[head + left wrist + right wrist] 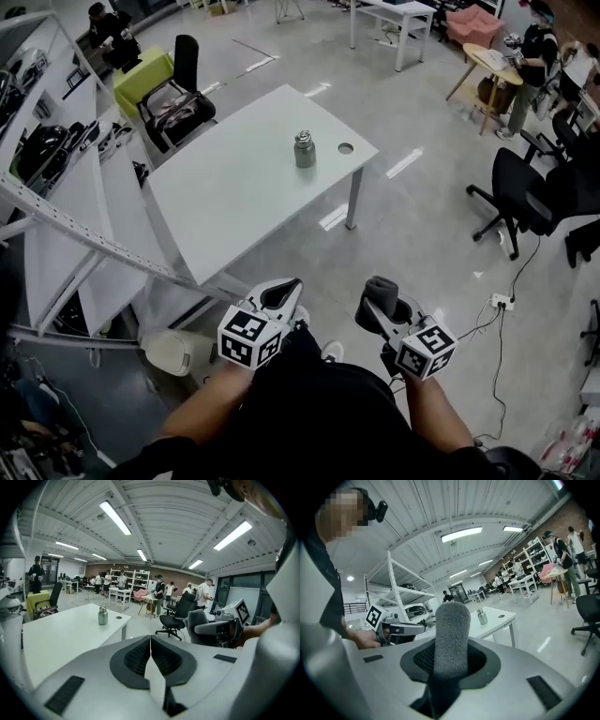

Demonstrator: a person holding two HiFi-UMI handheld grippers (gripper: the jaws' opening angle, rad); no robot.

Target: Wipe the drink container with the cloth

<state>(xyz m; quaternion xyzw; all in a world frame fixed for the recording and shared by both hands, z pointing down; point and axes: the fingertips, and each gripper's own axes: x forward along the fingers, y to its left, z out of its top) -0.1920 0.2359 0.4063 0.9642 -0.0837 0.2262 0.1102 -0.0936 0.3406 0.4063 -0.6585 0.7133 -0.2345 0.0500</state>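
Left gripper (278,297) is clenched shut on nothing. Drink container (305,150) stands near the table's (234,202) far right corner, well away. Right gripper (382,311) pinches the grey cloth (451,630). I'd get closer first and steady the bottle with the left.

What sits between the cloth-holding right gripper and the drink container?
Head view: only bare floor, then bare table top, between the right gripper, shut on the cloth, and the drink container.

Upright drink container (305,150) on table (234,202) (capped), grey cloth (451,630) in right hand-held gripper (382,314)
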